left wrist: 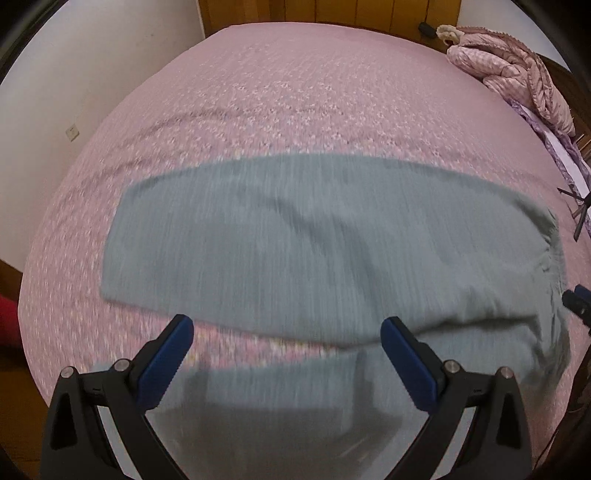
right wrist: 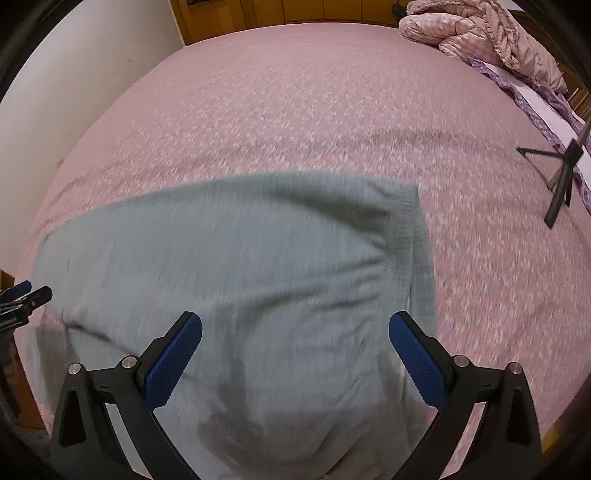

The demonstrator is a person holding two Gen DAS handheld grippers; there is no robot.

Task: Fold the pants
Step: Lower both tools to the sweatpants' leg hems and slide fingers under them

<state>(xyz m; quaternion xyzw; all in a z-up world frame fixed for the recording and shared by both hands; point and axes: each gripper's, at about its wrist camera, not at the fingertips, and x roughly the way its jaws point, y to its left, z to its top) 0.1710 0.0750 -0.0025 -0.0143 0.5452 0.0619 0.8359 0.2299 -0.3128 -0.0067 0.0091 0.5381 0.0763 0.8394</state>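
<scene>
Grey-green pants lie spread on a pink bed. In the left wrist view one leg runs left to right across the middle, the other leg lies below it near the front edge, with a strip of bed between. My left gripper is open and empty above that gap. In the right wrist view the waist end of the pants fills the middle, its waistband at the right. My right gripper is open and empty just above the fabric. Both views are motion-blurred.
The pink floral bedspread covers the whole bed. A pink quilted jacket lies at the far right corner, also in the right wrist view. A black tripod stands at the right. A white wall runs along the left.
</scene>
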